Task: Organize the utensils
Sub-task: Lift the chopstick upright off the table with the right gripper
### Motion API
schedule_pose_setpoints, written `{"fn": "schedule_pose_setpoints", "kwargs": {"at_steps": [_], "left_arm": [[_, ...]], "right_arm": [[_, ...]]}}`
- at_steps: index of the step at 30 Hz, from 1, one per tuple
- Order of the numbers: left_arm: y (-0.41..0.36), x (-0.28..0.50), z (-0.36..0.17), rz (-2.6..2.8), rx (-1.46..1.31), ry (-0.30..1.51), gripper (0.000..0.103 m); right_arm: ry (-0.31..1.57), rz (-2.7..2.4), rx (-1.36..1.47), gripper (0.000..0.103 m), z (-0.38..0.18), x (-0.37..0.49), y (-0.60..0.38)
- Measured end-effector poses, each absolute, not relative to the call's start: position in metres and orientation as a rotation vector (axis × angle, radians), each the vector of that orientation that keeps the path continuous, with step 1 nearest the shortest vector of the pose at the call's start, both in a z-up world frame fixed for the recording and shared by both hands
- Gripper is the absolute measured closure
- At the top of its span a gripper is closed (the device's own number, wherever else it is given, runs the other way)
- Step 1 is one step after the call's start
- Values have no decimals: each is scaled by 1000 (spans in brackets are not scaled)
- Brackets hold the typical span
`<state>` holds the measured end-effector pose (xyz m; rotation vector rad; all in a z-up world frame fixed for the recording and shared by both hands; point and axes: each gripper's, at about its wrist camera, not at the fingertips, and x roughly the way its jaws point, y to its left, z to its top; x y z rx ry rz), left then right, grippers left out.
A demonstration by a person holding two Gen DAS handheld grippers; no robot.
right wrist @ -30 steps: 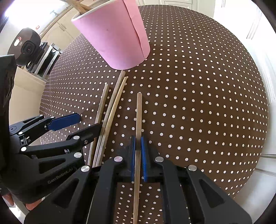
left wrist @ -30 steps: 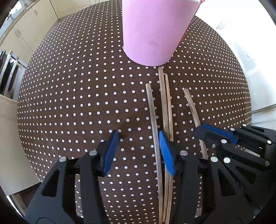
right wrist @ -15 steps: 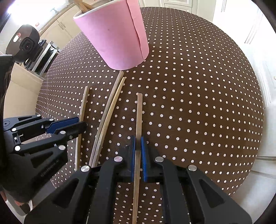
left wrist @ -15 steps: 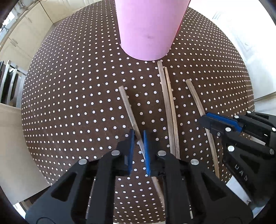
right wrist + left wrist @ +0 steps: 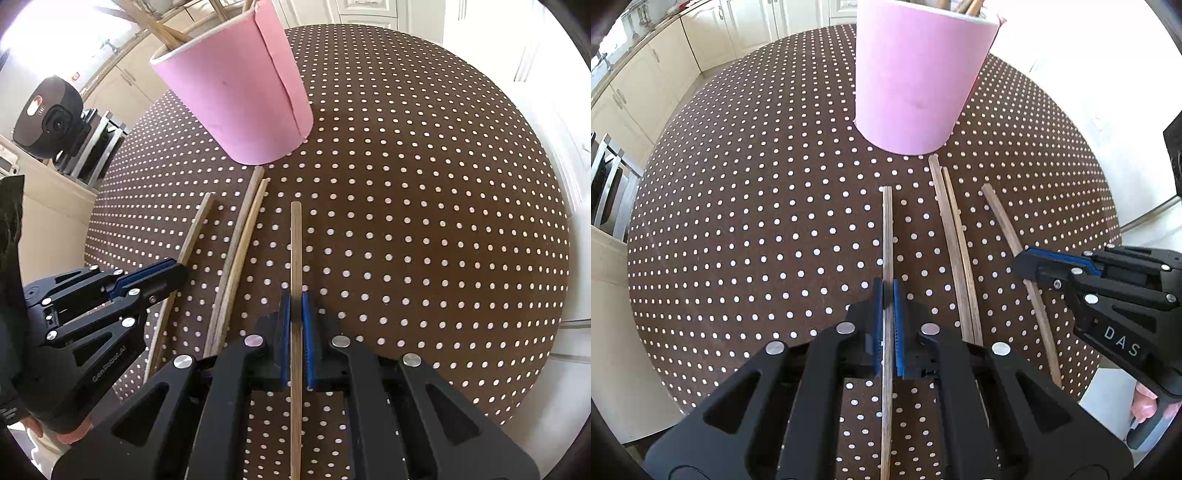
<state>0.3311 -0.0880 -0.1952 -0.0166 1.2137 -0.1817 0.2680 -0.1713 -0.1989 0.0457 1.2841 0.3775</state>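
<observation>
A pink paper cup (image 5: 916,77) stands on the dotted brown table (image 5: 757,221) with several wooden sticks in it; it also shows in the right wrist view (image 5: 240,99). My left gripper (image 5: 888,291) is shut on a wooden chopstick (image 5: 887,229) that points toward the cup. My right gripper (image 5: 295,299) is shut on another chopstick (image 5: 295,243), seen from the left wrist view as the rightmost stick (image 5: 1008,229). Two chopsticks (image 5: 955,243) lie side by side on the table between the grippers, their far ends near the cup's base.
The round table's edge (image 5: 565,258) curves close on the right. Cream kitchen cabinets (image 5: 665,62) stand behind on the left. A black round camera (image 5: 48,118) sits at the left of the right wrist view.
My left gripper closed on the leftmost chopstick, which has swung straight between its fingers and lifted slightly. My right gripper stays shut on its chopstick and has risen a little.
</observation>
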Motion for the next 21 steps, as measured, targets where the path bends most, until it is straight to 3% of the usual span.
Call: {"fn": "schedule_pose_setpoints", "kwargs": {"at_steps": [9, 21], "left_arm": [[-29, 312, -197, -238, -126, 1122, 97], [19, 269, -156, -254, -223, 881, 97]], "right_arm": [[1243, 393, 98, 98, -190, 261, -182], [1081, 409, 199, 98, -161, 250, -208]]}}
